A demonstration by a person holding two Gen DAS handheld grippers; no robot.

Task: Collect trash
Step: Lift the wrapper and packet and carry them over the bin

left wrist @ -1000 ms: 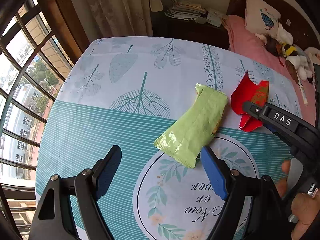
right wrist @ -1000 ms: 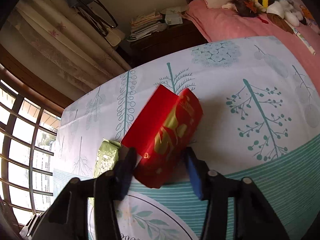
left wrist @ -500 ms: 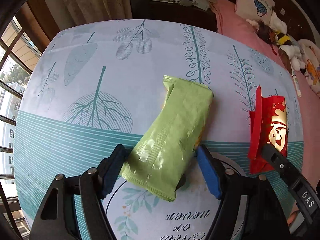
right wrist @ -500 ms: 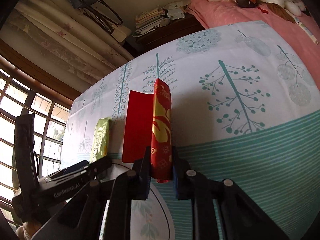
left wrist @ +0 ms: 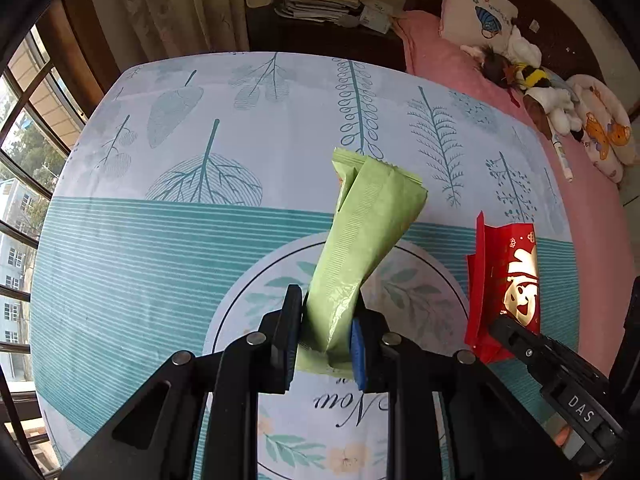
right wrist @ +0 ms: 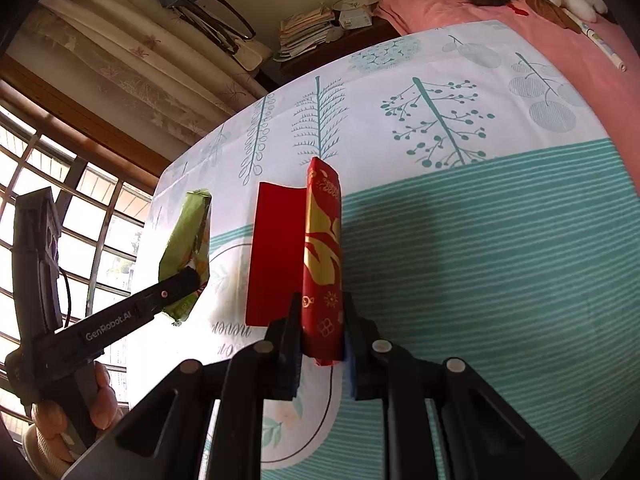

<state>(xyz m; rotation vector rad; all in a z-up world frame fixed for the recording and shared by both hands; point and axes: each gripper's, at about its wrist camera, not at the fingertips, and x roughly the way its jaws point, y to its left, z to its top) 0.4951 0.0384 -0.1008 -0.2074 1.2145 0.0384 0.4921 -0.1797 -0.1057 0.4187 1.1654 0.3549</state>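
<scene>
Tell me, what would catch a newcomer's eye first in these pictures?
Two black clamp-like tools, each pinching a piece of litter over a leaf-printed tablecloth. The left gripper is shut on a crumpled green wrapper near the cloth's round motif, and just to its right the right gripper is shut on a red and gold packet. Behind the table, stuffed toys lie on a pink bed.
</scene>
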